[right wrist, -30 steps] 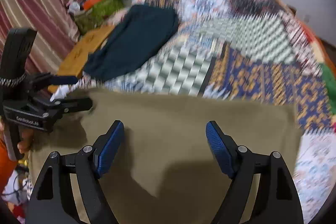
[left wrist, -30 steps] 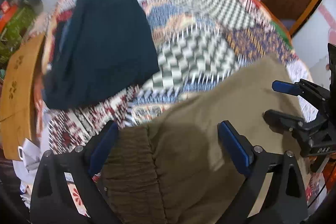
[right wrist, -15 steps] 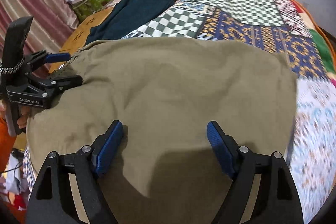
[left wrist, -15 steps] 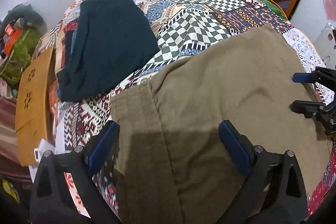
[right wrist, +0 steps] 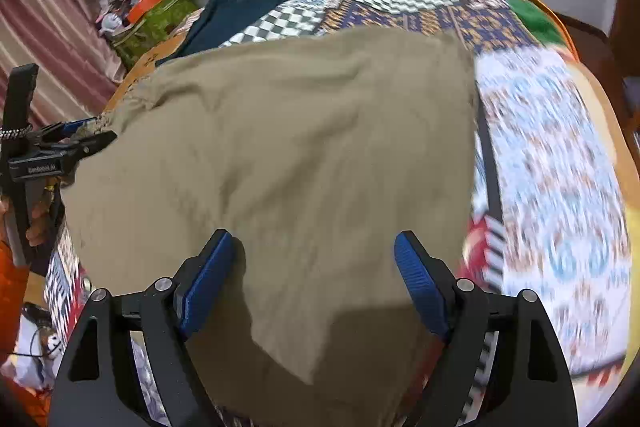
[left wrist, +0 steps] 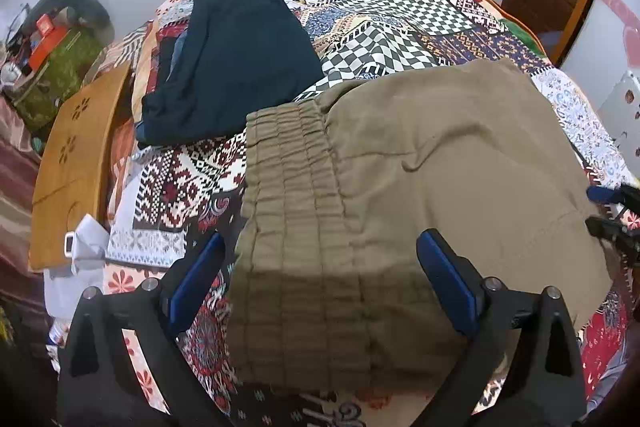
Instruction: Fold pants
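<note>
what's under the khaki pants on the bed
The khaki pants lie on the patchwork quilt, which shows all round them. Whatever is directly beneath is covered by the fabric.

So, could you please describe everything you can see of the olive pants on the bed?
The olive pants look like soft woven cloth, lightly creased, lying folded flat on the patchwork quilt. Their gathered elastic waistband lies toward the folded dark garment, apart from it. Both the left gripper and right gripper stand open over the cloth, without pinching it.
</note>
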A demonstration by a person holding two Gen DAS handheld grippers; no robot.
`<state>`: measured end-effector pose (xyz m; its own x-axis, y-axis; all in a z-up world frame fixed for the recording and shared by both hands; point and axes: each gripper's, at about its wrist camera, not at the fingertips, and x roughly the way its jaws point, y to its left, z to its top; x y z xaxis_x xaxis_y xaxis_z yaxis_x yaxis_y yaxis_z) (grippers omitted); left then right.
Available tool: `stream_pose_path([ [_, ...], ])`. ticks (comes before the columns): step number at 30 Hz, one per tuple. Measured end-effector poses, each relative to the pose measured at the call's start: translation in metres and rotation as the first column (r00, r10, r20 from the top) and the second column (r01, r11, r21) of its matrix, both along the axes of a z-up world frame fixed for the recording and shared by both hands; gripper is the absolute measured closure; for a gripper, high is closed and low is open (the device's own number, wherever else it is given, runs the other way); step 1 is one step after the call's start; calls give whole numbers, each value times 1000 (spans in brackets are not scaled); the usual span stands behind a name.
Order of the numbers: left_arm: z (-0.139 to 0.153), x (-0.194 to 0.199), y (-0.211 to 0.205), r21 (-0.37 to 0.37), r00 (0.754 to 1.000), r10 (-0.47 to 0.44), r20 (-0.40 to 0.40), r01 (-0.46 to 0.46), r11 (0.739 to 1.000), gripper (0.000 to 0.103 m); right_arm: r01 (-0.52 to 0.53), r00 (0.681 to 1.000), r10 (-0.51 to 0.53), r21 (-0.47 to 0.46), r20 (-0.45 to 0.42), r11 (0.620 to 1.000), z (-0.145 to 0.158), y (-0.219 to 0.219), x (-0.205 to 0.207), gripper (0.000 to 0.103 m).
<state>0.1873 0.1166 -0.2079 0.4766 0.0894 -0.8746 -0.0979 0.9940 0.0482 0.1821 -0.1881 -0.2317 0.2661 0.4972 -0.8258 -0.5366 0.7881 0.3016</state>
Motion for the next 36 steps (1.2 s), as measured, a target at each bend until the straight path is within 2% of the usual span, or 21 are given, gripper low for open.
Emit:
stream_pose_path([
  [6,4,-13,-2,14,999,17,27,-17,1000,5,44,998,-43,-17,43,999,-2,-12,-22,22],
  [12,17,-24,-5,61,998,19,60,-23,998,5,81,996,-80,-20,34,997,4,-15,-22,22],
  [15,30,-34,-4,80,994,40,103,-48,996,5,76,995,-75,-4,60,997,15,-12,-23,22],
  [19,47,-49,2,59,983,81,162,-92,994,5,66,989,-70,36,130,997,42,-1,-25,22],
  [21,53,-56,8,27,979,101,177,-107,994,5,52,984,-60,52,168,997,54,7,-26,22],
  [26,51,-71,19,-102,981,136,140,-122,987,5,15,966,-35,78,258,997,71,37,-32,22],
  [29,40,-79,22,-191,984,152,92,-132,973,5,2,964,-21,71,265,998,63,53,-33,22],
  [32,24,-85,22,-270,987,155,41,-138,953,5,-18,973,4,57,232,998,47,66,-34,22],
  [36,5,-89,17,-352,990,142,-20,-140,925,5,-35,978,35,-6,204,999,25,76,-37,22],
])
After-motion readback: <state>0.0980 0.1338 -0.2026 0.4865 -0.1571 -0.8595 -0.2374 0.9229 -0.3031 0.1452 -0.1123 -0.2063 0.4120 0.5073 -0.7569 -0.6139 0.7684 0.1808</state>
